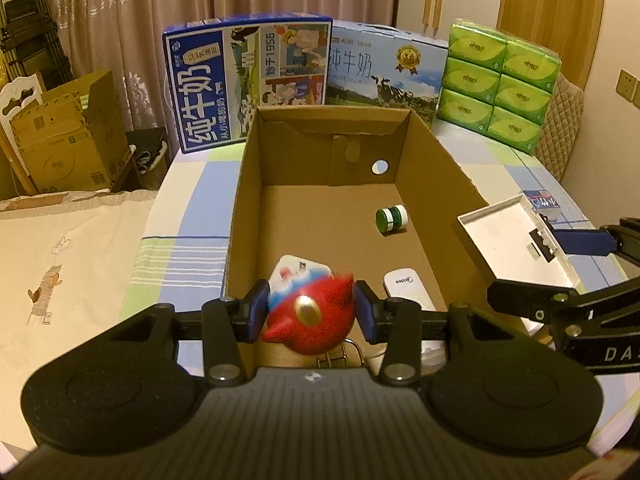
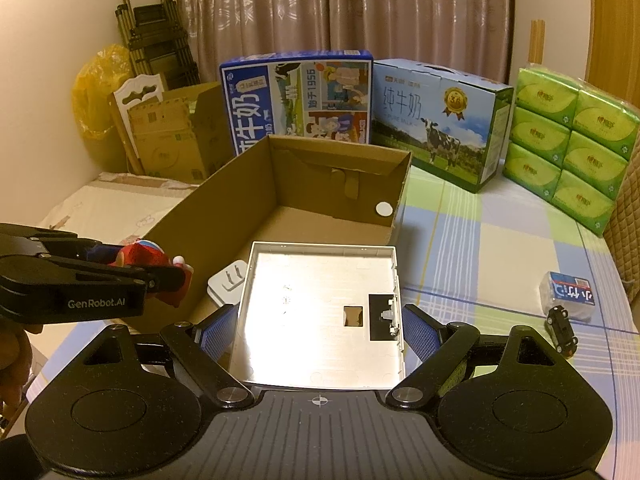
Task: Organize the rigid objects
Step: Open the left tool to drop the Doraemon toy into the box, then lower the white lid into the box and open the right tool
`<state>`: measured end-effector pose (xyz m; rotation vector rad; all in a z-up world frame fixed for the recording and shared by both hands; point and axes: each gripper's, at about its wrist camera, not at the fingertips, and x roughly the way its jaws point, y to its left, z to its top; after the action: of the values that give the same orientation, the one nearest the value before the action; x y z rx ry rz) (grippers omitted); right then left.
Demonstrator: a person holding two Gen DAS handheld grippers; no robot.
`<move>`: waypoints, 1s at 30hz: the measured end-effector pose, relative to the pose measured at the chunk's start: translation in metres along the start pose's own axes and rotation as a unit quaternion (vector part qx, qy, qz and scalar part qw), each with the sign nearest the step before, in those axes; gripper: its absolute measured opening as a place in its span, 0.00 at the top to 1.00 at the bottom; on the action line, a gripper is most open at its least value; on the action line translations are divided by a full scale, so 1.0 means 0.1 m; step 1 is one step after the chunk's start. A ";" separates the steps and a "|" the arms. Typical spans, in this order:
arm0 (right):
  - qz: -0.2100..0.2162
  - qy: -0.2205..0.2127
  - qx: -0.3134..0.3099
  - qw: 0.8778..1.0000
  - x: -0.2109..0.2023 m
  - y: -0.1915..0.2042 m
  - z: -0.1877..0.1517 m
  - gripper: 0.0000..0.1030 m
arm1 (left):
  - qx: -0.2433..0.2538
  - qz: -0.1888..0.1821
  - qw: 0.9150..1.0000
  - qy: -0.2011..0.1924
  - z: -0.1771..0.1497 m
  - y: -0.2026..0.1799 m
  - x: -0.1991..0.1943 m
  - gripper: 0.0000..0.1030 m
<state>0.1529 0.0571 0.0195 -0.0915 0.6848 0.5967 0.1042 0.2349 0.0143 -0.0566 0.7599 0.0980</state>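
Right then, both grippers were busy at the near end of the cardboard box [image 1: 280, 184]. The left gripper [image 1: 310, 314] had its jaws partly closed on a red toy [image 1: 310, 320], with a blue pad pressing each side. The toy hung just over the box's near edge. It looked blurry in the left view, so what kind of toy it was could not be told for sure.

The right gripper [image 2: 318, 332] had its jaws spread wide, and they squeezed a flat white tray [image 2: 320, 304] from both sides. The tray sat tilted above the near right corner of the box.

Inside the box there already lay a small green and white roll [image 1: 391, 219], a white remote [image 1: 408, 290] and a white plug [image 2: 224, 282]. Out on the checked bedsheet [image 2: 500, 248], well apart from the box, a little black car [image 2: 563, 330] touched a small tissue pack [image 2: 570, 294].

The step in hand seemed to be putting the toy into the box. To do it well, the left hand should carry the toy past the near wall and over a bare bit of floor, away from the plug under it. Then it should go low before letting go, because a round toy may roll or bounce. The right hand should keep the tray off to the side so the two do not bump.
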 end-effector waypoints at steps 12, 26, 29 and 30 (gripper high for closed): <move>0.003 0.001 0.004 1.000 0.02 0.01 -0.02 0.18 | -0.017 0.009 1.000 -0.018 0.02 0.12 -0.12 0.58; 0.010 -0.003 0.008 1.000 0.04 0.08 0.00 0.18 | -0.027 0.006 0.999 -0.020 -0.01 0.15 -0.17 0.58; 0.014 -0.003 0.011 1.000 0.05 0.08 0.00 0.18 | -0.029 0.006 0.999 -0.021 -0.01 0.17 -0.19 0.58; 0.015 -0.004 0.011 1.000 0.05 0.08 0.00 0.18 | -0.030 0.007 0.999 -0.021 -0.01 0.18 -0.19 0.58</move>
<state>0.1514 0.0666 0.0172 -0.0578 0.6865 0.6178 0.0876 0.2510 0.0260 -0.1057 0.7149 0.1343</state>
